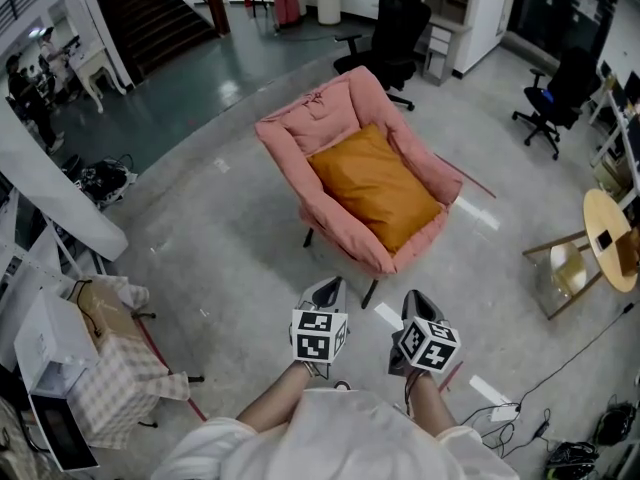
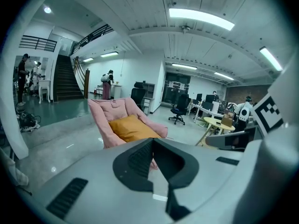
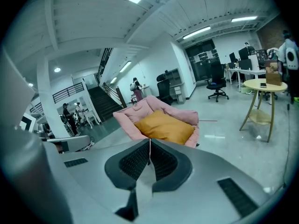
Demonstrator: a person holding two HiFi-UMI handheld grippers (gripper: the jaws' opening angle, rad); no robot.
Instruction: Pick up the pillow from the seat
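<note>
An orange pillow (image 1: 375,186) lies on the seat of a pink padded chair (image 1: 300,128) in the middle of the floor. The pillow (image 2: 131,129) and the chair (image 2: 106,115) also show in the left gripper view, and the pillow (image 3: 164,126) and the chair (image 3: 133,116) in the right gripper view. Both grippers are held side by side in front of the chair, well short of it. My left gripper (image 1: 327,292) is shut with nothing in it. My right gripper (image 1: 417,305) is shut and empty too.
A black office chair (image 1: 392,30) stands behind the pink chair, another one (image 1: 556,93) at the right. A round wooden table (image 1: 608,238) is at the far right. Boxes and a covered cart (image 1: 90,368) stand at the left. Cables (image 1: 530,418) lie on the floor.
</note>
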